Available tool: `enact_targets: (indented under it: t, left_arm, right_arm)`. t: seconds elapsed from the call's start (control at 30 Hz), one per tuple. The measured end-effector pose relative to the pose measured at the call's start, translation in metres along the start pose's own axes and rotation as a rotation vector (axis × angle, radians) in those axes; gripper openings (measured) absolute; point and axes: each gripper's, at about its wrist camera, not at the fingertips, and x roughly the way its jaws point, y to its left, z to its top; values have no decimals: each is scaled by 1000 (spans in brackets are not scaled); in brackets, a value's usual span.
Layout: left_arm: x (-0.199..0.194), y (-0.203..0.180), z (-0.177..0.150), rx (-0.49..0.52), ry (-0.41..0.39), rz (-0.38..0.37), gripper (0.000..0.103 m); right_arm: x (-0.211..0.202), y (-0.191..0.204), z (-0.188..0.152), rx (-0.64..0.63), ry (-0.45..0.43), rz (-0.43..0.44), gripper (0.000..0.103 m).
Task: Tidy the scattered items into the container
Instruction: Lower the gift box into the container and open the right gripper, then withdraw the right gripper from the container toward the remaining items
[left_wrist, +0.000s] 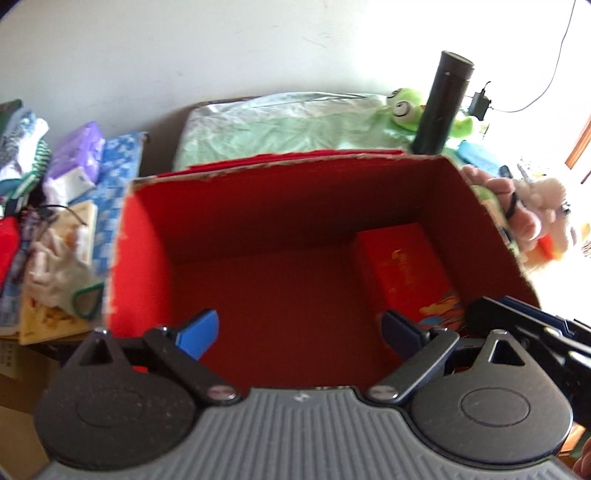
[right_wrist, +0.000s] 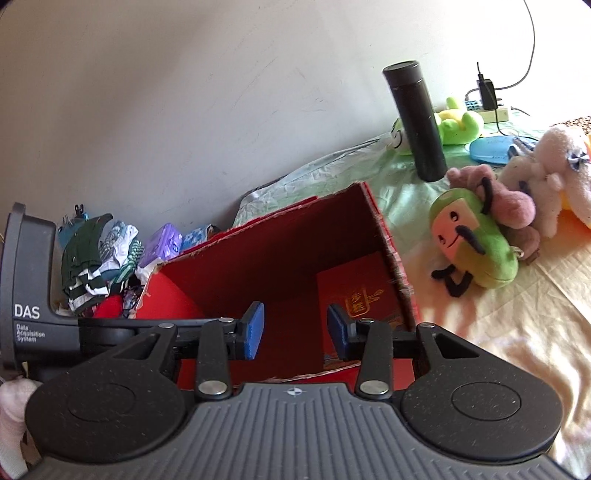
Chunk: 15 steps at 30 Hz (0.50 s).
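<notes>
With one red packet (left_wrist: 406, 269) already in the red box (left_wrist: 207, 173), both the left claw (left_wrist: 301, 334) and right claw (right_wrist: 295, 328) hover released and empty, so next comes fetching the green plush (right_wrist: 476, 251) from the bed (right_wrist: 517, 332).

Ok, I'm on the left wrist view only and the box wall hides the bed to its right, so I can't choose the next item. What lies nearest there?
Observer: A green plush with a face and black limbs lies on the sheet, just right of the red cardboard box.
Operator: Is the right gripper free to take it?
Observer: Yes. The right gripper is open with nothing between its fingers, and it is held over the box's near edge.
Operator: And the black flask's base?
Observer: The black flask stands upright on the sheet, beyond the plush and apart from the box.
</notes>
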Motion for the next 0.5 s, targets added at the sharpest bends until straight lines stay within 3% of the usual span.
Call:
enact_targets:
  t: [0.2,0.5]
  left_arm:
    - [4,11,-7,4,-17,52,95]
    - [5,20,-11,0,-14,72,95]
  right_arm:
    - [23,11,-5,50,71,-32,42]
    - [30,20,-11,22,40,-105,41]
